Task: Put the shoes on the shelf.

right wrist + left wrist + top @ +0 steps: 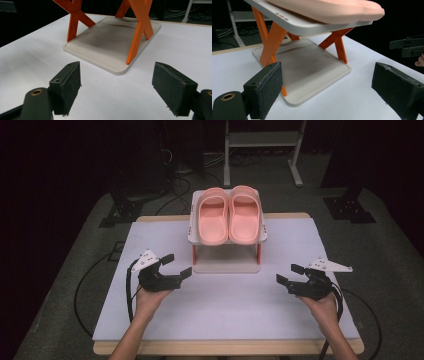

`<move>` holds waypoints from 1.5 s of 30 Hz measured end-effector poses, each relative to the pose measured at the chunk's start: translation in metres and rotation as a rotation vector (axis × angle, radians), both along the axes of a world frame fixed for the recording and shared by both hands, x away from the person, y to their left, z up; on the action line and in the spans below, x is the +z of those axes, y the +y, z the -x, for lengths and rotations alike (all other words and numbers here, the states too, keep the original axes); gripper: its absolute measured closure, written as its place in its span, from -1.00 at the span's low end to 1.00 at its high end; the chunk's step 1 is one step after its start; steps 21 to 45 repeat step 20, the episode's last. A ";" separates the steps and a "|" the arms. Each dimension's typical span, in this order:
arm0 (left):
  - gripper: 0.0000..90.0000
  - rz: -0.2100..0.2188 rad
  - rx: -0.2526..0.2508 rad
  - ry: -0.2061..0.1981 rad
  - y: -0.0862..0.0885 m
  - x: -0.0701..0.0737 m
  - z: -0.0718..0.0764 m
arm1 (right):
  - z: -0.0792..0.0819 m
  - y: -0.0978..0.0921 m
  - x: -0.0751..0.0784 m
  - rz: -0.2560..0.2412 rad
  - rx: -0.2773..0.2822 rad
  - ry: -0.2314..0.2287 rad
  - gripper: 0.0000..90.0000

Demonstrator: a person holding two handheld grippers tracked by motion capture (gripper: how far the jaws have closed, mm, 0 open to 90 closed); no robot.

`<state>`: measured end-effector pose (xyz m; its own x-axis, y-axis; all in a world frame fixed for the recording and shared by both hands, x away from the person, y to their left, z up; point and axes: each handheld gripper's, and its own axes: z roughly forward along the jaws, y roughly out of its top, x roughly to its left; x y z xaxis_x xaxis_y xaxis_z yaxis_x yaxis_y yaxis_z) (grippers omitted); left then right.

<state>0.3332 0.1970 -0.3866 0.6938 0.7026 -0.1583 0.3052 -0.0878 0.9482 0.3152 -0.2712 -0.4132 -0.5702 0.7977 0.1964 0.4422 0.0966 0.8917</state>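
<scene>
On the white worktop, both wide-jawed grippers flank the orange-legged rack; bumping it could topple the pink rubber slippers.

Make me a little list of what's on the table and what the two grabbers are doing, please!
shoes: two pink slippers side by side on the top shelf
stand: small shoe rack with orange legs, lower shelf bare
surface: white table
left gripper: open, holding nothing, left of the rack
right gripper: open, holding nothing, right of the rack
contact: neither gripper touches the rack or slippers
</scene>
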 end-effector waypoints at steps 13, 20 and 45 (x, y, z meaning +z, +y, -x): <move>-0.79 0.011 -0.008 0.005 0.003 -0.015 0.014 | 0.014 -0.004 -0.014 -0.001 -0.003 0.007 -0.52; -0.79 0.030 -0.005 0.003 0.006 -0.025 0.028 | 0.030 -0.007 -0.024 -0.022 -0.007 0.004 -0.53; -0.79 0.030 -0.005 0.003 0.006 -0.025 0.028 | 0.030 -0.007 -0.024 -0.022 -0.007 0.004 -0.53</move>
